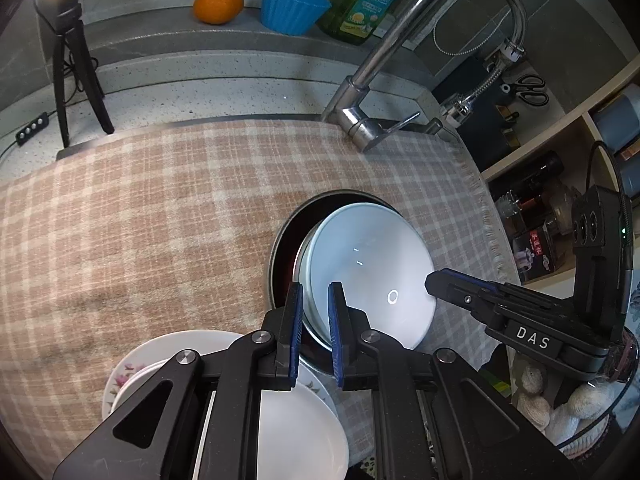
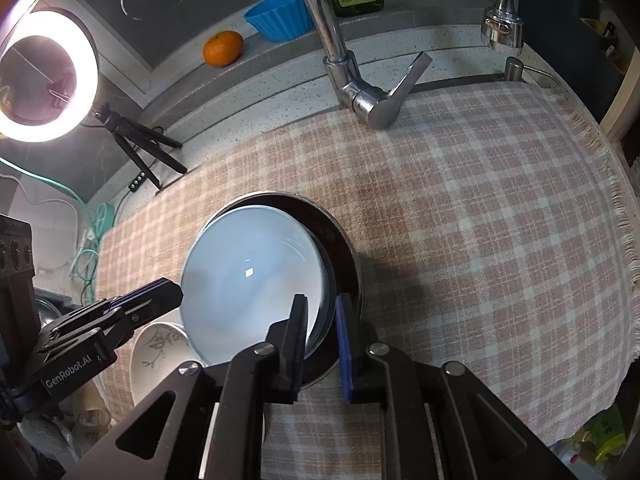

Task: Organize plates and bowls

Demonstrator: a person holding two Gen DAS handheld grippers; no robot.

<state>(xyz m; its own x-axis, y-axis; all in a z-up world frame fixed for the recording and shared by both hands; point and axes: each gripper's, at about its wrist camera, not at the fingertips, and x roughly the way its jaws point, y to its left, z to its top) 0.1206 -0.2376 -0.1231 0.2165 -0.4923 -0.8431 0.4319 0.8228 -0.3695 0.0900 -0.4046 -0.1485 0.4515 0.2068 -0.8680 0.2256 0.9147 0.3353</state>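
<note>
At the left side, my left tool (image 1: pixel 316 292): narrow, clamped across the near rim of the white bowl (image 1: pixel 372 264); I see one finger outside the rim and the other inside.
Right tool (image 2: pixel 322 304): also narrow, straddling the same bowl's rim on the opposite side, one finger over the white inside, the blue pad over the gap toward the dark pan's wall. I cannot tell whether its pads press on the rim.
White bowl: it sits tilted inside the dark pan (image 1: pixel 280 248), leaning toward the pan's right side in the left wrist view. It has nothing in it but light reflections.
Second pale bowl (image 1: pixel 306 280): I see only its rim edge, nested just under the white bowl.
Dark pan: round, metal-rimmed, standing on the checked cloth (image 1: pixel 140 220); it holds the nested bowls.
Plates: a flowered plate (image 1: pixel 120 372) with a plain white plate (image 1: pixel 300 432) on it lies just beside the pan, under my left tool.
Checked cloth: spread over the counter (image 1: pixel 200 92), in front of the faucet (image 1: pixel 400 40).
Back ledge: an orange (image 1: pixel 218 5), a blue ribbed cup (image 1: pixel 292 6) and a green soap bottle (image 1: pixel 364 0) stand in a row, well apart from the pan.
</note>
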